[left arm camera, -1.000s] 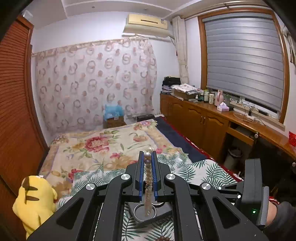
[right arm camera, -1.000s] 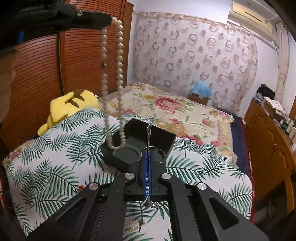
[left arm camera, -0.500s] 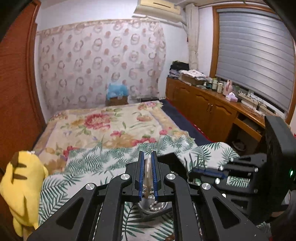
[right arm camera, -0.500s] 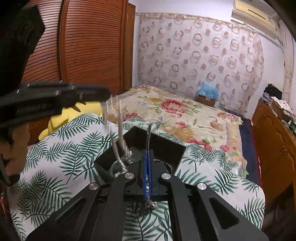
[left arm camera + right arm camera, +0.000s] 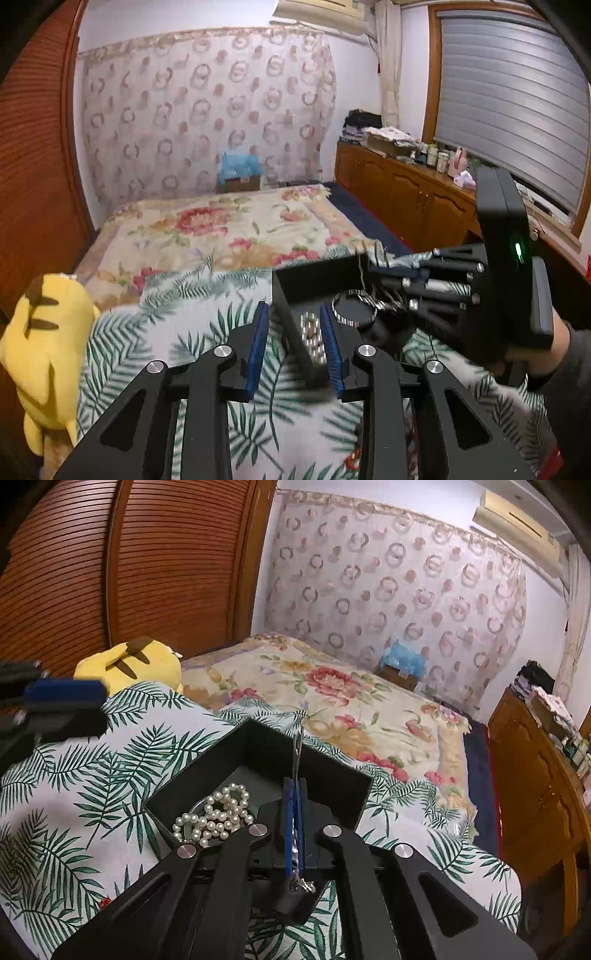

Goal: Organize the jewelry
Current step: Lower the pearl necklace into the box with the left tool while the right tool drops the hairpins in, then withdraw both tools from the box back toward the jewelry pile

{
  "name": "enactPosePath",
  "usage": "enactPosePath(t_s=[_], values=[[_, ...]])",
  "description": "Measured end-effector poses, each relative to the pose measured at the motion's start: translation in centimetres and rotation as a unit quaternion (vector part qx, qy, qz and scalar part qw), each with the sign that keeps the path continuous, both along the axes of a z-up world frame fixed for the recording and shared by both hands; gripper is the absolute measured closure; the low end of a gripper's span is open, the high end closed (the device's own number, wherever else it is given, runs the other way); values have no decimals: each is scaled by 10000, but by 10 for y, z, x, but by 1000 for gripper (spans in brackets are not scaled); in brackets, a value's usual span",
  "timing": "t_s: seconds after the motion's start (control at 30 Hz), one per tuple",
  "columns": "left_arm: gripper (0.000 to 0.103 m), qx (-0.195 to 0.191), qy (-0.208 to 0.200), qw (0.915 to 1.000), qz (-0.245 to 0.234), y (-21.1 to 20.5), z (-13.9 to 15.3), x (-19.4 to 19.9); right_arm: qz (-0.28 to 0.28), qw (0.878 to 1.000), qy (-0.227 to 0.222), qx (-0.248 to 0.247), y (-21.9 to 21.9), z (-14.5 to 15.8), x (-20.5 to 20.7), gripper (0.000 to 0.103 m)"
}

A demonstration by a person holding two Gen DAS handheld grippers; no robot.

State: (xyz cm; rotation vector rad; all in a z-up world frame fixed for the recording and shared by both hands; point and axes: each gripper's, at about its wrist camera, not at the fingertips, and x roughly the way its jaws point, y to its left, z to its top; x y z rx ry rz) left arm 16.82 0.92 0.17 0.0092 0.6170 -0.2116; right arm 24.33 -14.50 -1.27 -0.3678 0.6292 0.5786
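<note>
A black jewelry box (image 5: 332, 782) sits on the palm-leaf cloth. A pearl necklace (image 5: 216, 818) lies heaped in its left compartment; it also shows in the left wrist view (image 5: 312, 334). My left gripper (image 5: 295, 325) is open and empty, just left of the box (image 5: 295, 280). My right gripper (image 5: 294, 786) is shut on a thin silver chain (image 5: 296, 746), held over the box; the chain's end dangles below the fingers. In the left wrist view the right gripper (image 5: 373, 262) reaches in from the right above a round silver ring holder (image 5: 352, 310).
A yellow plush toy (image 5: 44, 343) lies at the bed's left edge, also in the right wrist view (image 5: 129, 664). Wooden cabinets (image 5: 406, 199) run along the right wall. A louvred wooden wardrobe (image 5: 129, 572) stands left. Floral bedding (image 5: 332, 694) lies beyond the cloth.
My left gripper lowered the pearl necklace into the box, opened and let it go, then shifted left. My right gripper stayed shut on the chain and moved over the box.
</note>
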Motion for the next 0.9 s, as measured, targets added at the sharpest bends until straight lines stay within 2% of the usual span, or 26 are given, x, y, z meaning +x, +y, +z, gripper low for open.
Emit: enactPosePath(t_s=[0.2, 0.53, 0.67, 0.77, 0.9], values=[[71, -70, 226, 9997, -34, 7, -21, -16, 82, 9997, 116, 200, -4, 5, -7, 91], [71, -58, 403, 9991, -153, -1, -39, -38, 434, 9975, 133, 540, -16, 22, -36, 91], [71, -35, 417, 9990, -181, -3, -42, -49, 437, 9975, 82, 545, -21, 28, -54, 91], [66, -50, 460, 9987, -224, -6, -44, -58, 407, 9976, 104, 558, -29, 31, -64, 91], [64, -41, 544, 9981, -278, -11, -49, -65, 289, 9979, 177, 554, -43, 25, -83, 91]])
